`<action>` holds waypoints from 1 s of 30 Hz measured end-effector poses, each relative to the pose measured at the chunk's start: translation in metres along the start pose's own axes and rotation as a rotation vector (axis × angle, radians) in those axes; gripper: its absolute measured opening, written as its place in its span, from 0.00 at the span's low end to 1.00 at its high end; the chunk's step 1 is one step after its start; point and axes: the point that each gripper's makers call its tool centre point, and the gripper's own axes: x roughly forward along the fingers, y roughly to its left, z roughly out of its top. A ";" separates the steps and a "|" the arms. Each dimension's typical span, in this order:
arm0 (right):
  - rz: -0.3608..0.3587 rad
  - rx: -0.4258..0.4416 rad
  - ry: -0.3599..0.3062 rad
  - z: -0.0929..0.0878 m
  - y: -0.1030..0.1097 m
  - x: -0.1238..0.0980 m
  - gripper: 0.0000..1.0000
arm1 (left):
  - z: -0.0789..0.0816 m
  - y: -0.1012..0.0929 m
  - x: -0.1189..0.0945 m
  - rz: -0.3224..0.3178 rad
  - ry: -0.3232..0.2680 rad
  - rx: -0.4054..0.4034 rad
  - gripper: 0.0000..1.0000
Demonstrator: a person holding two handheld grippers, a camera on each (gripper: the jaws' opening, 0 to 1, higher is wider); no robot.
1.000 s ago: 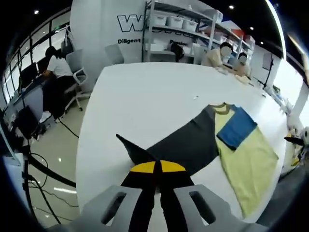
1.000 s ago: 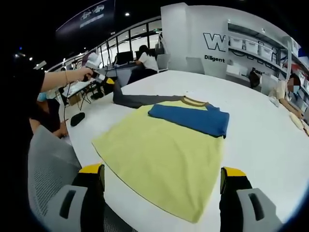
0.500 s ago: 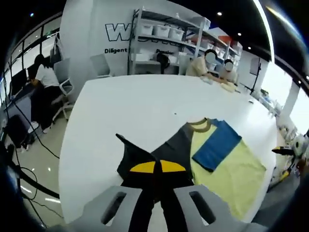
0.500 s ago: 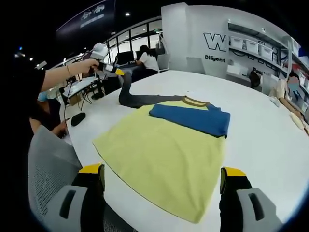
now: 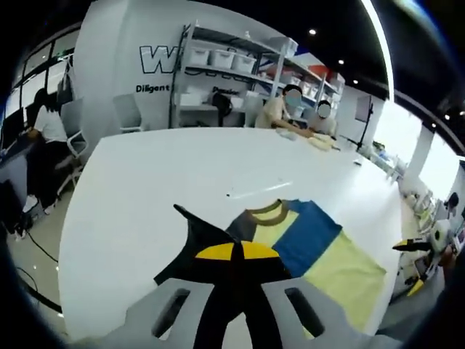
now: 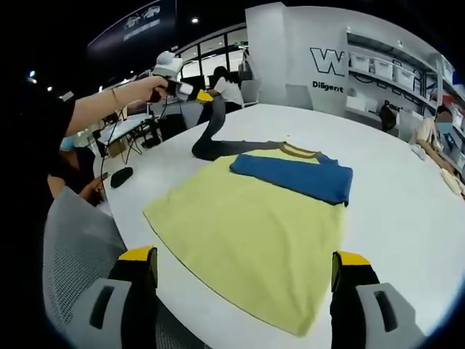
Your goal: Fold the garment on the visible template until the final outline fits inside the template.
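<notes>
Dangling limp grey sleeve [image 6: 211, 134], left gripper [image 5: 234, 252]

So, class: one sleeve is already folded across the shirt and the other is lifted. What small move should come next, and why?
Probably carry the grey sleeve, pinched in the left hand-held gripper, over the yellow shirt beside the folded blue sleeve, since it hangs lifted off the table.

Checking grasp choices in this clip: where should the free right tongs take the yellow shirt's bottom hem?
At the near hem corner of the yellow shirt, coming from the white table edge: the corner lies flat near the open right tongs.
</notes>
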 end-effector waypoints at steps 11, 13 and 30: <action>-0.004 0.002 0.000 -0.001 0.000 0.000 0.99 | 0.019 -0.047 0.023 -0.085 -0.019 0.022 0.00; -0.003 0.003 0.000 -0.001 0.001 0.000 0.99 | 0.022 -0.057 0.028 -0.101 -0.023 0.025 0.00; -0.007 0.009 -0.001 -0.003 -0.001 -0.001 0.99 | 0.028 -0.136 0.067 -0.241 -0.017 0.048 0.00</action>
